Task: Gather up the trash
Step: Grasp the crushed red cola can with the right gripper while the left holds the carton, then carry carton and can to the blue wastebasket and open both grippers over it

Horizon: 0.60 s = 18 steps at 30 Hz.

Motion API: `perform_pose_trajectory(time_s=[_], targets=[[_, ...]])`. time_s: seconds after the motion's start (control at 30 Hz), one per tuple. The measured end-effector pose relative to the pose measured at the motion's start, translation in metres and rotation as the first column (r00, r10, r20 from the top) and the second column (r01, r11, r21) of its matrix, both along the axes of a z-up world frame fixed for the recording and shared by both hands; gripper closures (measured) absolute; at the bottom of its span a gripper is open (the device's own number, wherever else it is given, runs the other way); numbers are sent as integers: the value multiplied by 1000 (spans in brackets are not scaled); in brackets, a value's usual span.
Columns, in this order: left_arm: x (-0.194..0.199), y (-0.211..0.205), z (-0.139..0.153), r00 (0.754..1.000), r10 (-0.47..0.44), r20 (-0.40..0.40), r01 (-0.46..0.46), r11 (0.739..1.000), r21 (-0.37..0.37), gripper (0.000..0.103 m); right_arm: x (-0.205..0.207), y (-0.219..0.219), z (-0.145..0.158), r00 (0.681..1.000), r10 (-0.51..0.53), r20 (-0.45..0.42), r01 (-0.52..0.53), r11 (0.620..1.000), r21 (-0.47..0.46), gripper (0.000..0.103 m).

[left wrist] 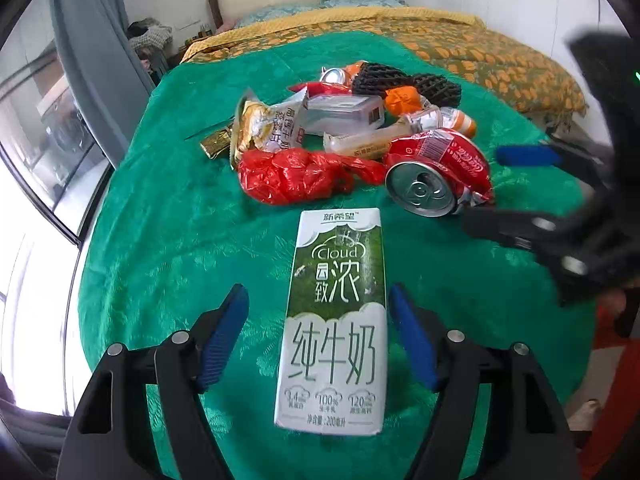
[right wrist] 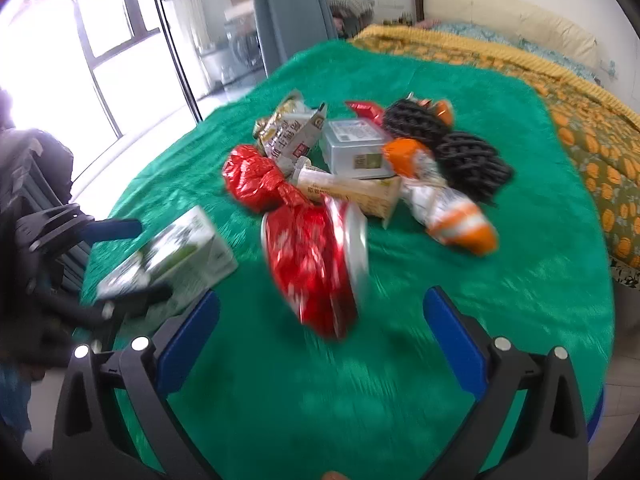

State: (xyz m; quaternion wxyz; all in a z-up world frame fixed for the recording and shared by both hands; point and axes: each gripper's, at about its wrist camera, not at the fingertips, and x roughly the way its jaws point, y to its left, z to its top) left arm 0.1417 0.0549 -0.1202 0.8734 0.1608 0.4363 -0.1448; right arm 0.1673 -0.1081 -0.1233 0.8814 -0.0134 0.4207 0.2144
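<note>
Left wrist, white-green milk carton [left wrist: 334, 320], lying flat

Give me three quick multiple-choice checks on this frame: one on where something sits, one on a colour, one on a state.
1. Where does the milk carton lie?
A. between the left gripper fingers, on the green cloth
B. on top of the trash pile
C. on the floor

2. What colour is the crumpled plastic bag beside the can?
A. blue
B. red
C. white

3. What state is the can in?
A. upright and intact
B. crushed, lying on its side
C. held in the right gripper

Answers: 1 A, the blue pads flank the carton without pressing it. 2 B, it is bright red in both views. 3 B, its body is dented, and the right gripper's jaws stand open and empty.
</note>
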Motion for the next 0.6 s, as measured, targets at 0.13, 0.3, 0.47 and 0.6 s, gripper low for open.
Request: perform_pose_trajectory(time_s=[0.13, 0.3, 0.47, 0.6], targets=[[7, -4, -7, 1000, 4, -17, -3, 1000, 24, 48, 22, 7, -5, 998, -20, -62, 20, 1000, 5, 35], [7, -1, -7, 998, 47, -36, -48, 998, -37, 56, 16, -6, 1, 995, -12, -99, 19, 998, 66, 55], [-2, -25, 7, 997, 31, -69, -44, 981, -187, 56, -18, -66, 29, 997, -46, -56, 53, 989, 134, 55], [-5, -77, 21, 995, -44, -85, 20, 962, -274, 56, -39, -144, 45, 988, -146, -60, 154, 974, 169, 55]])
